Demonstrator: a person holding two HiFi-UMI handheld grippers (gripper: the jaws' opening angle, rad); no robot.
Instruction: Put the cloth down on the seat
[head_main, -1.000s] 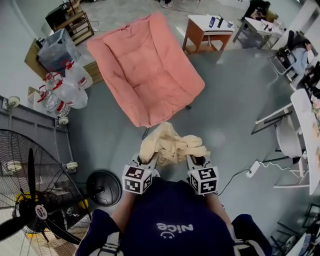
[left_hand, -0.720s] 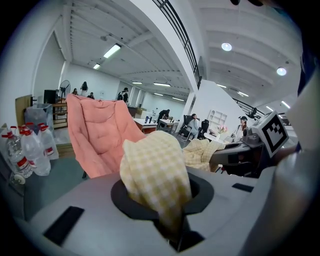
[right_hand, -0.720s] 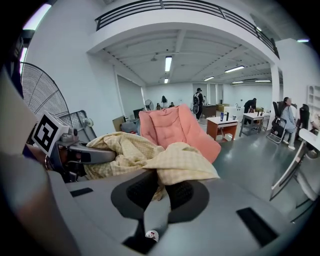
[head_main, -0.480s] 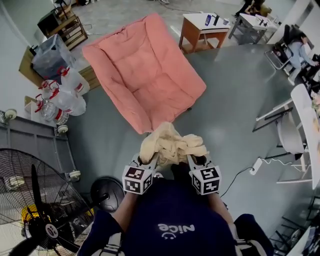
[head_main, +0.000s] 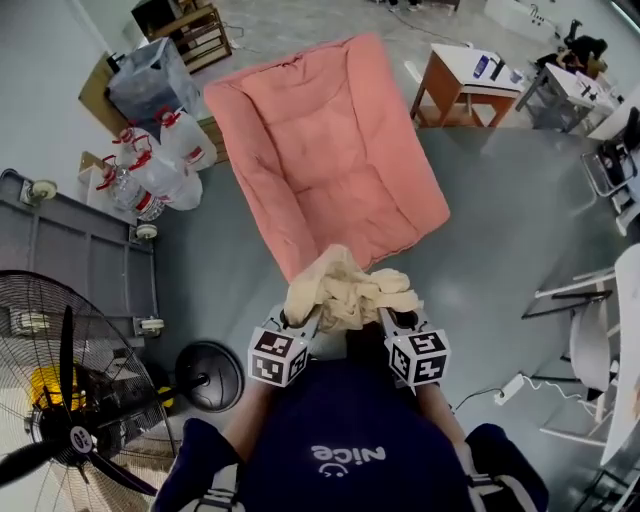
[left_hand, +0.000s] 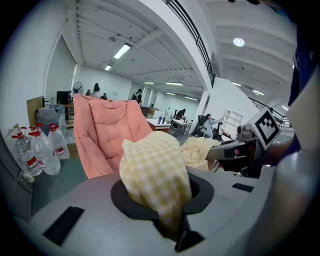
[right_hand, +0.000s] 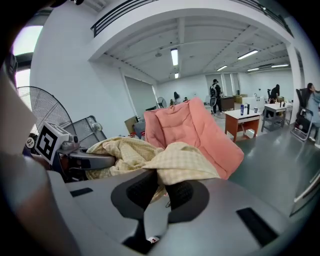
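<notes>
As the pale yellow checked cloth (head_main: 348, 290) hangs bunched between two grippers: it is off the seat, heaped just ahead of both sets of jaws.
Left gripper (left_hand: 172, 220): jaws pinching a thick fold of the cloth, which balloons up and forward out of them.
Right gripper (right_hand: 157, 192): jaws nearly pressed together on a thinner edge, with the fabric draping over and beyond the pads.
Pink padded chair (head_main: 330, 150): directly ahead of the jaws, its front edge just beyond the bundle. The seat cushion (head_main: 375, 212) lies ahead of the jaws and lower.
Step in hand: judged to be the carry to the chair, with release not yet due.
Doing it well: bring both jaws past the front edge until the bundle is over the cushion, then lower them together. Hold both pinches until the fabric rests on the padding, then part both at once so neither end drags it off the lip.
Risk: letting go short would likely drop the cloth onto the grey floor (head_main: 490, 215) beneath the jaws.
</notes>
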